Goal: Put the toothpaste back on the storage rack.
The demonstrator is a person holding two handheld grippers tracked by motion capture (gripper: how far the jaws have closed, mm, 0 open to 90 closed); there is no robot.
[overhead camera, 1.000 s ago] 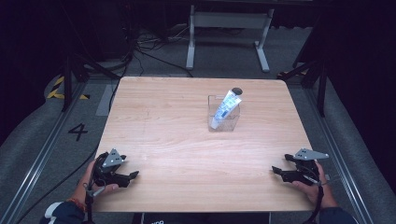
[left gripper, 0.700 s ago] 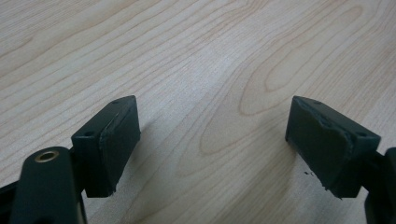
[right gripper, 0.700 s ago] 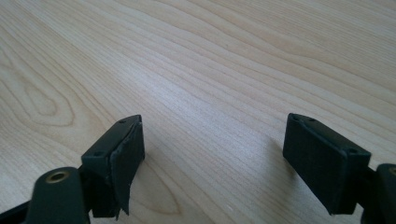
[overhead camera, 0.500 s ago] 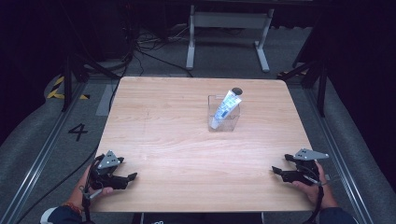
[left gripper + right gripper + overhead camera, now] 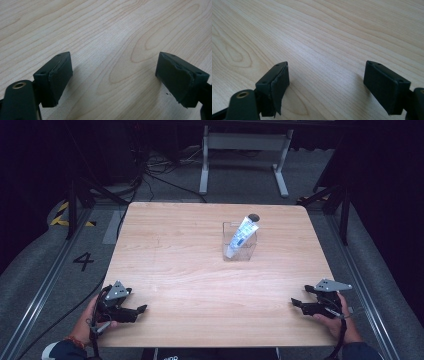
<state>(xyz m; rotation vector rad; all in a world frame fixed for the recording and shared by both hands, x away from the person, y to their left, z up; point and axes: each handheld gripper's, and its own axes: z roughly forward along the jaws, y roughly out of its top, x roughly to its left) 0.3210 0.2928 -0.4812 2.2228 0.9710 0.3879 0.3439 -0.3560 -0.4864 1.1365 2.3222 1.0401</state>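
High view: left hand-held gripper point(image 5: 131, 310) sits at the near-left corner of the desk point(image 5: 190, 270), right hand-held gripper point(image 5: 301, 306) at the near-right edge. Each is in a hand, jaws aimed inward across the desk toward each other, well apart.

Same view has the tube point(image 5: 242, 236), standing in a clear box point(image 5: 240, 251) right of centre toward the far side, well away from both grippers. Long axis is steep but tilted: dark cap end up and leaning to the far right, poking above the box rim; bottom end down at the near-left of the box.

Left gripper view: left hand-held gripper point(image 5: 113, 77) jaws spread wide, have just been opening, bare wood grain between them.

Right gripper view: right hand-held gripper point(image 5: 325, 82) jaws also wide apart, bare desk between. Pad edges look frayed on the left-hand jaw in both gripper views, detail the high view can't resolve.
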